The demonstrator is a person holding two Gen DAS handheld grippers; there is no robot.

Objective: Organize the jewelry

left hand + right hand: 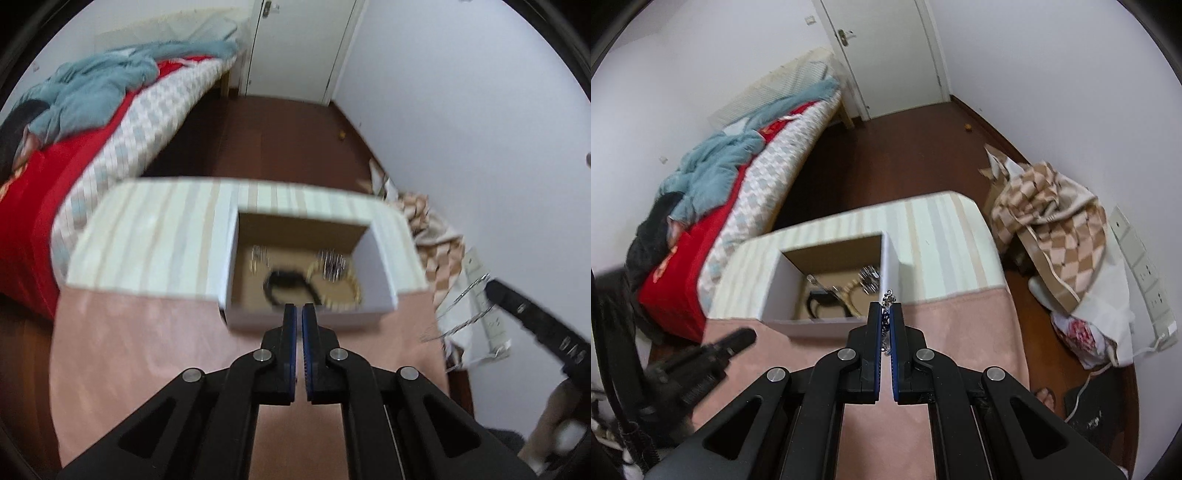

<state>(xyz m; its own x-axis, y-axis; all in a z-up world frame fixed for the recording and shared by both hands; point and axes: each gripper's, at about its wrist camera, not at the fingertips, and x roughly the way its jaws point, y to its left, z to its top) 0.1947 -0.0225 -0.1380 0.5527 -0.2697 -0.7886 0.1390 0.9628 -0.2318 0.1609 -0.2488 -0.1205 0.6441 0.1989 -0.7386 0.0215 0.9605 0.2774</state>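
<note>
While the right gripper holds a thin silver chain pinched between its nearly closed blue pads, the open white box sits just ahead and slightly left of it on the desk. The chain's clasp end protrudes above the fingertips and a short length hangs below them; in the left wrist view more of it trails in blurred loops. The left gripper has its fingers drawn almost together with nothing visible between them, and hovers at the box's near wall.

Risks, as judged:
- The chain may slip, since only a narrow part of it is pinched.
- The trailing length may catch on the box's right wall if the release comes too early, leaving it draped over the rim.
- The chain may tangle with the items already in the box.
- The light box may shift if either gripper nudges it.

Count:
- Grippers: two.
- Boxes: one.
- Chains held: one.
- Items inside the box: one black band, one gold ring-shaped piece and two silver clusters, although blur makes this tally uncertain.
</note>
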